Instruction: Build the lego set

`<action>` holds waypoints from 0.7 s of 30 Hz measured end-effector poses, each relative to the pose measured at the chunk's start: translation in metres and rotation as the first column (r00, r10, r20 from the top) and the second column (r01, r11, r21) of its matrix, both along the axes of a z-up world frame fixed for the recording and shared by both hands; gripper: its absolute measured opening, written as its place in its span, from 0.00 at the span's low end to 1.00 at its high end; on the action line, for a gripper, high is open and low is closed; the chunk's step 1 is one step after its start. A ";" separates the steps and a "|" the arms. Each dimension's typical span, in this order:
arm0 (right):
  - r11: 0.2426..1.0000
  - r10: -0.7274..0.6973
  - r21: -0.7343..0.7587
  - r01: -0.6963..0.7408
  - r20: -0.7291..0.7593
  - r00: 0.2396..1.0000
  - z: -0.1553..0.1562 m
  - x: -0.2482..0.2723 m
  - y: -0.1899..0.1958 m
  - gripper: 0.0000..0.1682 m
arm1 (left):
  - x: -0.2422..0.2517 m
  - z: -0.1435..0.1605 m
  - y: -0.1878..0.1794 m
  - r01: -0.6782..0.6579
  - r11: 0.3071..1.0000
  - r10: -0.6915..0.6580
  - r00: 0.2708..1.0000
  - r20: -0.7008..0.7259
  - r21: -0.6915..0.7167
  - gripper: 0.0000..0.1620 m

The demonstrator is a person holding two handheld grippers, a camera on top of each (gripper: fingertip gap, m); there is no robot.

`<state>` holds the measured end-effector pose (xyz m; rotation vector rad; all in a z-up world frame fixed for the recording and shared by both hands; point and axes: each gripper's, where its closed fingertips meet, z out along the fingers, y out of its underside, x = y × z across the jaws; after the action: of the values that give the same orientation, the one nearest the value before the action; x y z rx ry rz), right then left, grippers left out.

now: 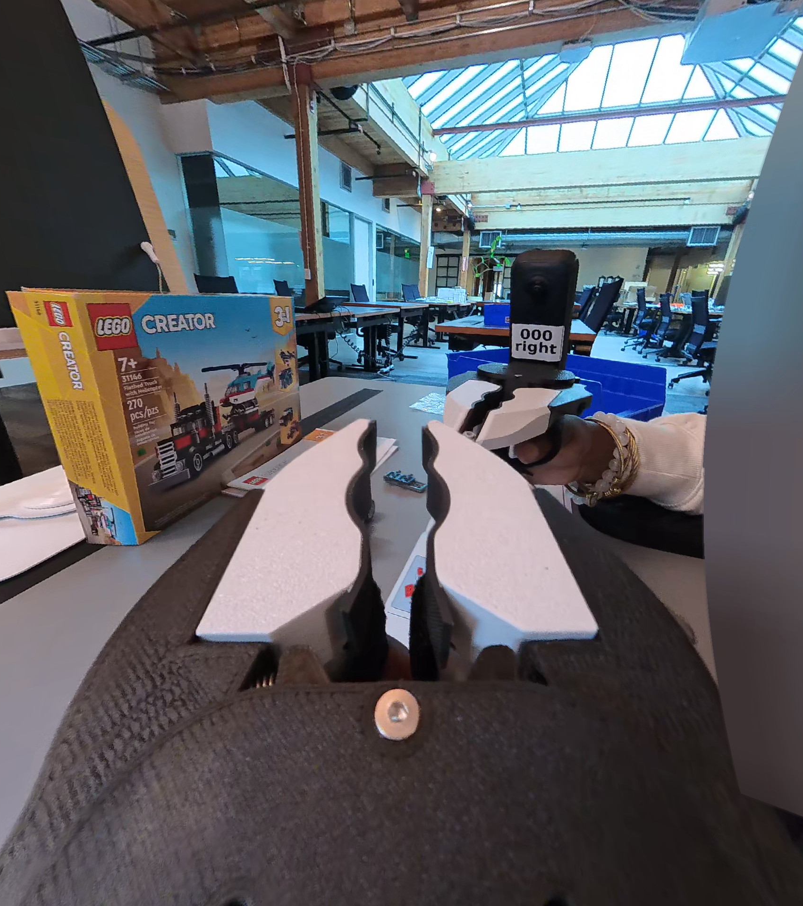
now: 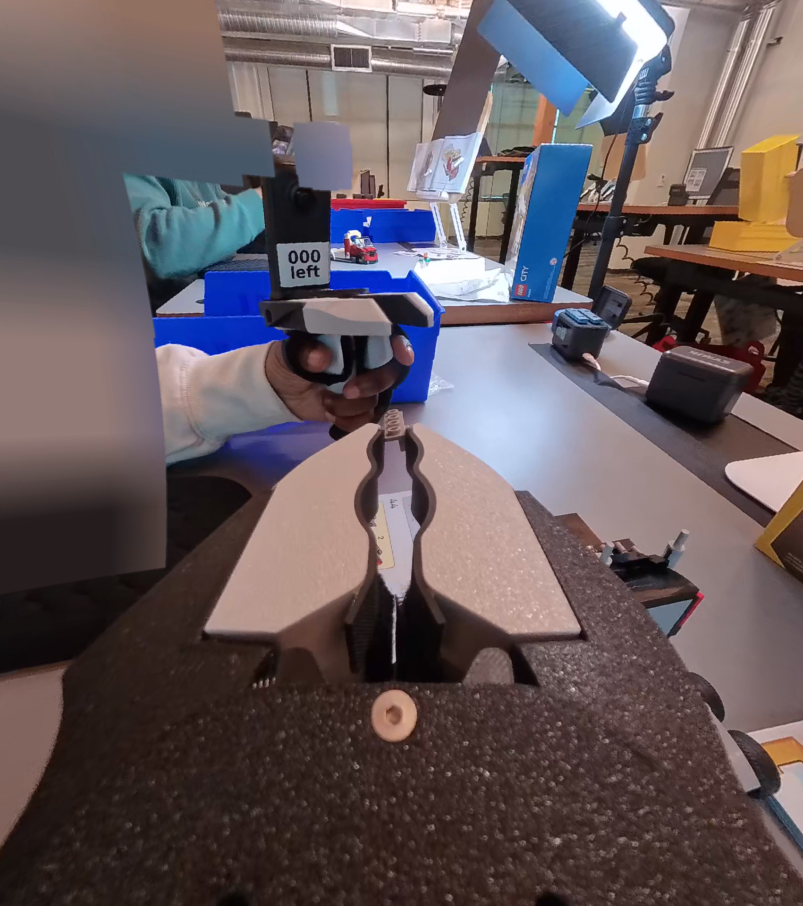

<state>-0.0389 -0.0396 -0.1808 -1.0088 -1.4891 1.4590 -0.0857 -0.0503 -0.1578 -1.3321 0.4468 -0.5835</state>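
Observation:
My right gripper is shut on a small grey studded lego plate, which sticks out past its tips above the grey table. It also shows in the left wrist view, held by a hand, just right of my left gripper. My left gripper is open by a narrow gap and empty. A small dark and blue lego piece lies on the table just beyond its tips. A dark, partly built model with pale blue pegs sits to the right of my right gripper. The instruction booklet lies under both grippers.
The yellow and blue lego box stands at the left. A blue bin stands behind the grippers. Two dark cases sit on a black strip at the right. A white paddle-shaped plate and loose black wheels lie near the right edge. One gripper's finger ends stand about 6 cm off the other's.

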 end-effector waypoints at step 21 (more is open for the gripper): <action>0.996 0.053 -0.072 -0.056 -0.037 0.998 0.005 0.000 -0.009 0.05 | 0.035 -0.015 -0.005 0.157 0.986 -0.161 0.984 -0.072 -0.056 0.16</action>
<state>-0.0387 -0.0486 -0.1753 -0.9877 -1.4572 1.5722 -0.0509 -0.0551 -0.1728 -1.3784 0.6088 -0.6811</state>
